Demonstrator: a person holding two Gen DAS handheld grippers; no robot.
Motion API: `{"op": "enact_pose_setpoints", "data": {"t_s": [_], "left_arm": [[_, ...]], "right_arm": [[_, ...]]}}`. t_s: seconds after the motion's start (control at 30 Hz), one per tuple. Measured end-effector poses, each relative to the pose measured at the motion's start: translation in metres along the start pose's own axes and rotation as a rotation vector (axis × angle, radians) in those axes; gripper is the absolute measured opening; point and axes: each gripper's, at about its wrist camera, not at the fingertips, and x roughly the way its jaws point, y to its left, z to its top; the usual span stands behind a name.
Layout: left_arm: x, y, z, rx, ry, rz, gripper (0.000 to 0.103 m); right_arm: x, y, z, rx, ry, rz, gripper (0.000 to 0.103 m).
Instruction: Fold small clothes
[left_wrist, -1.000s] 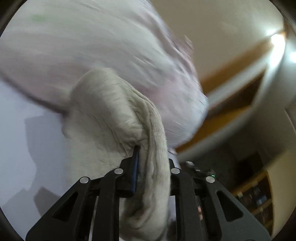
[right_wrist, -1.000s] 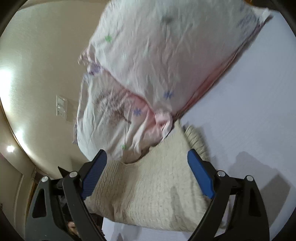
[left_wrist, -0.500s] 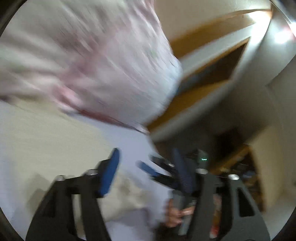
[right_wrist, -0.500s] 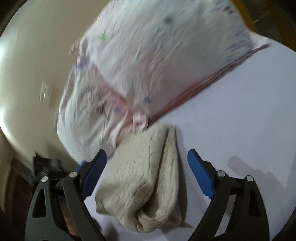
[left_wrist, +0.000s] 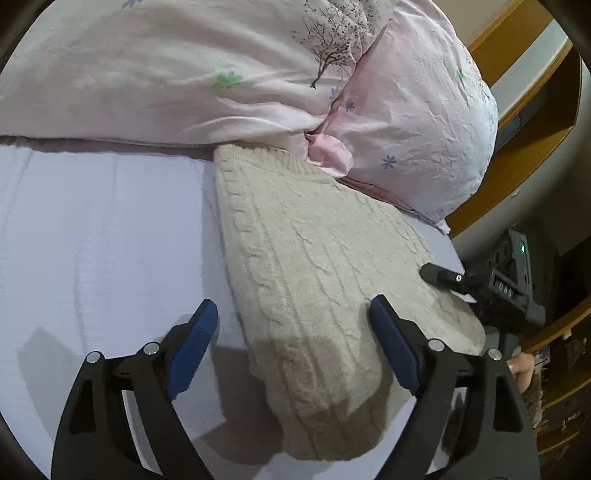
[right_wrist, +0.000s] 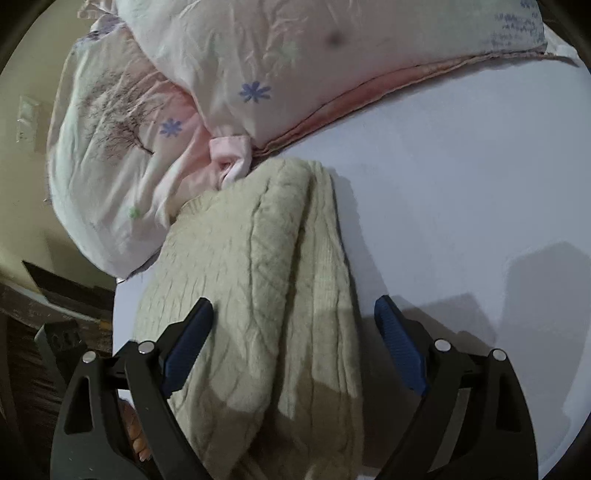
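Observation:
A cream cable-knit sweater (left_wrist: 314, 266) lies folded on the white bed sheet (left_wrist: 92, 240), its far end against the pink pillows. My left gripper (left_wrist: 293, 332) is open and empty, its blue pads either side of the sweater's near end, just above it. In the right wrist view the same sweater (right_wrist: 266, 277) lies in a long folded bundle on the sheet (right_wrist: 461, 184). My right gripper (right_wrist: 293, 332) is open and empty over its near end. The right gripper's body (left_wrist: 509, 284) shows at the right edge of the left wrist view.
Two pink flowered pillows (left_wrist: 413, 122) lie along the head of the bed, also in the right wrist view (right_wrist: 332, 66). A wooden frame and shelves (left_wrist: 535, 122) stand beyond the bed's right edge. A wall with a switch plate (right_wrist: 27, 122) is at left.
My left gripper held a fold of the sweater a second ago; it has let go, opened and drawn back. The sweater now lies folded flat. My right gripper stayed open.

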Motion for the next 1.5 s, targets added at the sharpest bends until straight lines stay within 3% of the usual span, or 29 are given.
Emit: {"op": "enact_pose_setpoints", "data": {"t_s": [0.03,0.1,0.13,0.27,0.37,0.47,0.5,0.57,0.6,0.67,0.73,0.8,0.83,0.87,0.93,1.0,1.07,1.13,1.2,1.3,1.4,1.5], "left_arm": [[-0.003,0.003,-0.006,-0.012,0.01,-0.023,0.085],[0.004,0.011,-0.012,-0.067,0.061,-0.115,0.082],[0.008,0.013,-0.015,-0.084,0.075,-0.151,0.079],[-0.003,0.012,-0.017,-0.039,0.066,-0.177,0.049],[-0.038,0.015,-0.018,0.022,0.004,-0.19,0.046],[-0.072,0.023,-0.022,0.112,-0.069,-0.123,0.048],[-0.078,0.028,-0.024,0.132,-0.081,-0.075,0.052],[-0.082,0.04,-0.028,0.159,-0.076,0.096,0.058],[-0.084,0.044,-0.03,0.153,-0.07,0.123,0.06],[-0.107,0.046,-0.04,0.153,-0.152,0.16,0.061],[-0.126,0.034,-0.048,0.188,-0.223,0.179,0.065],[-0.133,0.019,-0.054,0.212,-0.258,0.13,0.069],[-0.132,0.006,-0.06,0.243,-0.264,0.099,0.07],[-0.127,-0.006,-0.065,0.281,-0.259,0.081,0.072],[-0.106,-0.024,-0.073,0.357,-0.21,0.076,0.075],[-0.075,-0.031,-0.079,0.42,-0.133,0.159,0.075],[-0.067,-0.041,-0.091,0.52,-0.151,0.251,0.075],[-0.078,-0.046,-0.097,0.511,-0.151,0.225,0.075],[-0.091,-0.038,-0.101,0.458,-0.154,0.182,0.078],[-0.107,-0.021,-0.112,0.339,-0.161,0.231,0.091],[-0.106,-0.007,-0.122,0.267,-0.131,0.333,0.093],[-0.096,0.003,-0.122,0.231,-0.09,0.4,0.095]], "right_arm": [[0.003,-0.001,-0.003,0.002,0.021,0.046,0.055],[0.001,-0.004,-0.01,-0.007,-0.006,0.084,0.043],[0.0,-0.005,-0.013,-0.005,-0.019,0.106,0.04],[-0.012,0.007,-0.022,-0.028,-0.083,0.164,0.033],[-0.017,0.031,-0.028,-0.085,-0.096,0.246,0.031],[0.002,0.068,-0.037,-0.192,-0.067,0.222,0.032],[0.011,0.075,-0.039,-0.211,-0.047,0.189,0.035],[0.025,0.085,-0.041,-0.248,-0.033,0.043,0.036],[0.02,0.089,-0.044,-0.268,-0.08,-0.009,0.044],[-0.004,0.101,-0.056,-0.31,-0.193,-0.039,0.048],[-0.032,0.115,-0.072,-0.363,-0.249,0.059,0.056],[-0.032,0.13,-0.087,-0.398,-0.162,0.186,0.065],[-0.026,0.136,-0.093,-0.414,-0.111,0.209,0.065],[-0.012,0.14,-0.1,-0.427,-0.053,0.179,0.065],[0.014,0.133,-0.099,-0.409,-0.035,0.008,0.063],[0.021,0.117,-0.089,-0.36,-0.077,0.006,0.048],[0.011,0.11,-0.087,-0.295,-0.071,0.034,0.043],[-0.001,0.115,-0.098,-0.322,-0.104,0.024,0.048],[-0.028,0.117,-0.117,-0.366,-0.179,0.025,0.082],[-0.053,0.121,-0.14,-0.405,-0.265,0.006,0.098],[-0.055,0.114,-0.163,-0.403,-0.295,-0.127,0.101],[-0.033,0.109,-0.174,-0.398,-0.221,-0.183,0.101]]}}
